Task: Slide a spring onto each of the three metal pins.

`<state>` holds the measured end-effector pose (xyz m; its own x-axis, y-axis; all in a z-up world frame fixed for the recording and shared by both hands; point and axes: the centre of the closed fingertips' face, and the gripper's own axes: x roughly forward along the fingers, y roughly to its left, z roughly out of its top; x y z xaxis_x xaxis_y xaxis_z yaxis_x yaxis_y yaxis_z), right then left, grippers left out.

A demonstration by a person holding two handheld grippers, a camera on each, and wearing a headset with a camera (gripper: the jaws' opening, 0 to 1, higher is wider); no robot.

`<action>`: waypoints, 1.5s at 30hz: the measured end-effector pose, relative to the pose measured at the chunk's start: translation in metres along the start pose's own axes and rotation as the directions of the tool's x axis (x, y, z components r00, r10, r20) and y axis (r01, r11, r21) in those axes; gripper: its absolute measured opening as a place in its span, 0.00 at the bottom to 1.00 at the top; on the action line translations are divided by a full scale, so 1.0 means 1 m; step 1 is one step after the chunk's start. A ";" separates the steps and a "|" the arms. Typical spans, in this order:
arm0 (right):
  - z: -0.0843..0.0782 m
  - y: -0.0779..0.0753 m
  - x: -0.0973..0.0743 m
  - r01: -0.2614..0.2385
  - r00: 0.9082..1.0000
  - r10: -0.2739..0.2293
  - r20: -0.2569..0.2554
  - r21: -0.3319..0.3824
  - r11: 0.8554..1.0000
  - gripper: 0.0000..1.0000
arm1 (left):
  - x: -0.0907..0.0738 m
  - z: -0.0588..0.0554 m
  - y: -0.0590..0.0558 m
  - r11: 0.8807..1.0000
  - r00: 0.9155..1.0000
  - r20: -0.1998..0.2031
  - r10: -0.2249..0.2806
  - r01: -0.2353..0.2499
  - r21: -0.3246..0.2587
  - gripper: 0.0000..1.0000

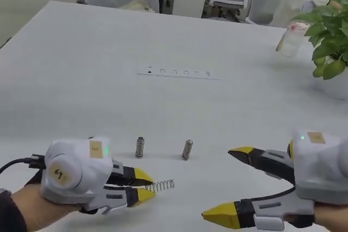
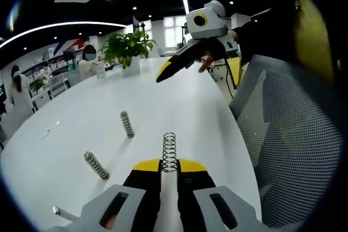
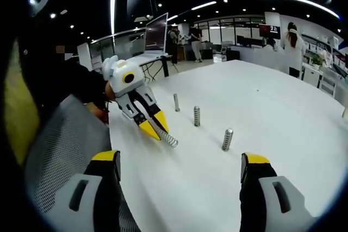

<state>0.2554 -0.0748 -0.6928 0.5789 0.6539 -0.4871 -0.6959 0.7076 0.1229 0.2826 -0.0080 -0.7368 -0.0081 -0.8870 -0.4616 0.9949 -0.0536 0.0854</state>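
1. The left gripper [image 1: 147, 186] has its fingers shut on one end of a loose spring [image 1: 162, 185], which sticks out sideways just above the desk [image 1: 81, 69].
2. The right gripper [image 1: 228, 186] hangs wide open, holding nothing.
3. The middle pin [image 1: 140, 146] and the end pin [image 1: 187, 149] carry springs; the bare pin [image 3: 176, 102] stands beside them.
4. The spring is gripped only at its tip, so it could flex, snag the pin's top off-centre, or pop free (and roll away).
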 end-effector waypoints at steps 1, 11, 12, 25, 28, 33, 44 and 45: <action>0.001 0.001 0.002 -0.006 1.000 0.006 -0.001 -0.002 1.000 0.89 | -0.001 0.003 -0.001 1.000 1.000 0.004 0.000 0.000 0.003 0.03; 0.015 0.016 0.021 -0.092 0.996 0.091 -0.004 -0.034 0.995 0.82 | -0.017 0.029 -0.006 0.999 0.998 0.059 0.016 -0.019 0.039 0.03; 0.015 0.017 0.022 -0.096 0.995 0.096 -0.005 -0.034 0.995 0.81 | -0.018 0.030 -0.007 0.999 0.998 0.061 0.018 -0.020 0.040 0.03; 0.025 0.032 0.035 -0.176 0.984 0.175 -0.017 -0.074 0.982 0.60 | -0.023 0.040 -0.013 0.998 0.996 0.086 0.024 -0.028 0.047 0.03; 0.026 0.035 0.036 -0.191 0.982 0.190 -0.015 -0.068 0.979 0.54 | -0.024 0.044 -0.013 0.998 0.995 0.094 0.025 -0.030 0.046 0.03; 0.027 0.039 0.039 -0.212 0.977 0.211 -0.018 -0.062 0.975 0.43 | -0.026 0.047 -0.014 0.998 0.994 0.104 0.031 -0.036 0.043 0.03; 0.029 0.045 0.042 -0.244 0.970 0.244 -0.018 -0.031 0.969 0.30 | -0.029 0.052 -0.015 0.998 0.992 0.122 0.035 -0.041 0.046 0.03; 0.029 0.045 0.042 -0.248 0.969 0.247 -0.018 -0.026 0.969 0.28 | -0.029 0.052 -0.015 0.998 0.992 0.125 0.036 -0.041 0.045 0.03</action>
<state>0.2604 -0.0082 -0.6827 0.3810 0.8035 -0.4574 -0.8283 0.5165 0.2174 0.2627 -0.0052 -0.6782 0.0148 -0.9386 -0.3447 0.9889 -0.0372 0.1438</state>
